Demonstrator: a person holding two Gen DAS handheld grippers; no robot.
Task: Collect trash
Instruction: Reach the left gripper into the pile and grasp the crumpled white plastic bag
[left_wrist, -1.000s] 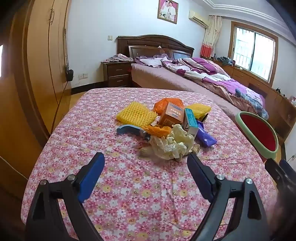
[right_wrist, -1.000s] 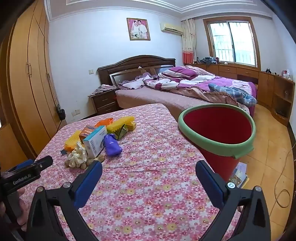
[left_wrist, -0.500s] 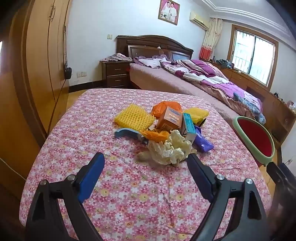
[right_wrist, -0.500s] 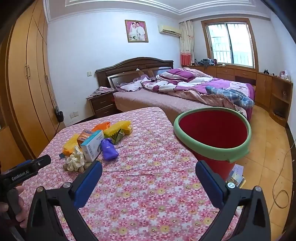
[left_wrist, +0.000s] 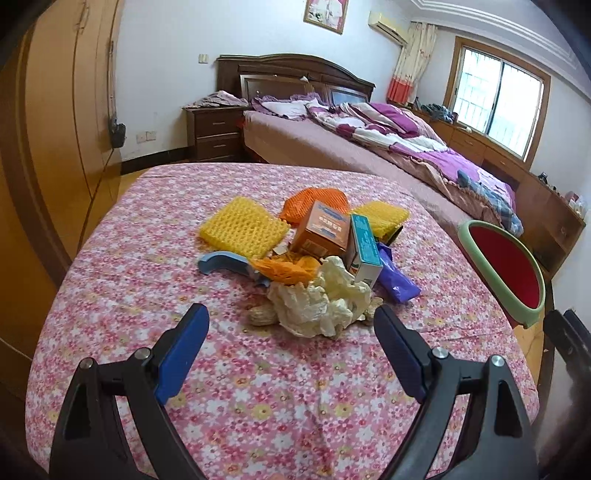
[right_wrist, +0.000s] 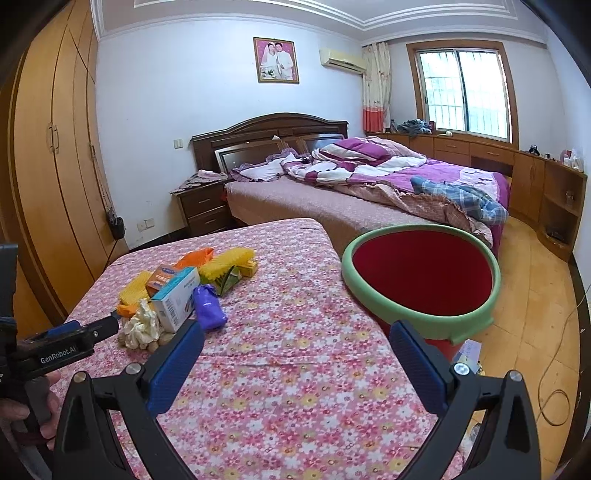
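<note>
A heap of trash lies on the pink flowered tablecloth: crumpled cream paper, peanut shells, an orange box, a teal and white box, a purple wrapper, yellow foam net, orange net and a blue curved piece. My left gripper is open, just short of the crumpled paper. My right gripper is open and empty above the cloth, with the red bin with a green rim ahead on the right. The heap also shows in the right wrist view.
The bin stands off the table's right edge. A bed with purple bedding and a nightstand are behind. A wooden wardrobe lines the left wall. Papers lie on the floor by the bin.
My left gripper has moved closer to the heap, which now looks larger. My right gripper has drawn back and turned a little right. Both stay open.
</note>
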